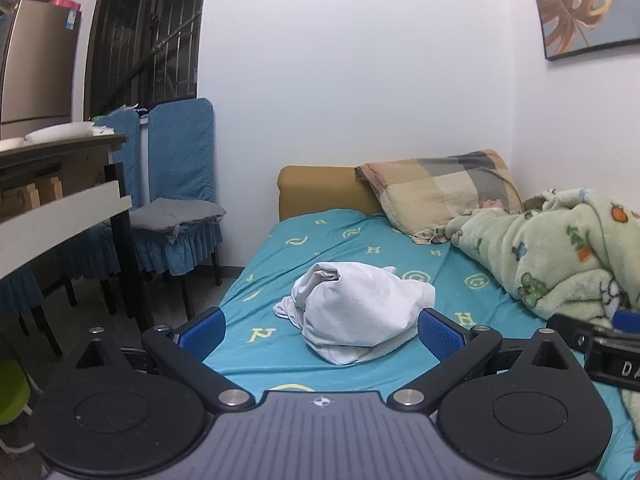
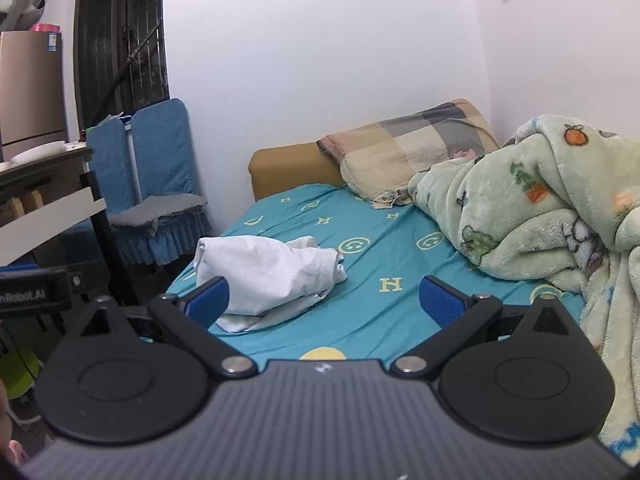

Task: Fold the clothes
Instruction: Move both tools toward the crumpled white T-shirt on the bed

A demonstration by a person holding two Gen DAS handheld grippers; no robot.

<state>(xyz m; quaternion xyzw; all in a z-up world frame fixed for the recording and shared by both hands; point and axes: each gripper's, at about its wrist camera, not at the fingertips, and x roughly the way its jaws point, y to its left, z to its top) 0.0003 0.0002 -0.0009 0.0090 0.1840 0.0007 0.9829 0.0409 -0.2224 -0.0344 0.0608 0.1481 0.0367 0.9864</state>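
A crumpled white garment (image 1: 356,308) lies in a heap on the turquoise bed sheet (image 1: 328,240). My left gripper (image 1: 320,332) hovers open just short of it, with its blue pads either side of the heap's near end and nothing held. In the right wrist view the same white garment (image 2: 268,276) lies left of centre on the sheet (image 2: 400,248). My right gripper (image 2: 324,300) is open and empty, and its left pad overlaps the heap's near edge in the image. The other gripper's black body shows at each view's edge.
A green fleece blanket (image 2: 540,216) is piled along the bed's right side, beside a checked pillow (image 1: 440,192) at the head. Blue-covered chairs (image 1: 180,192) and a table (image 1: 60,148) stand left of the bed. White walls close the far side and the right.
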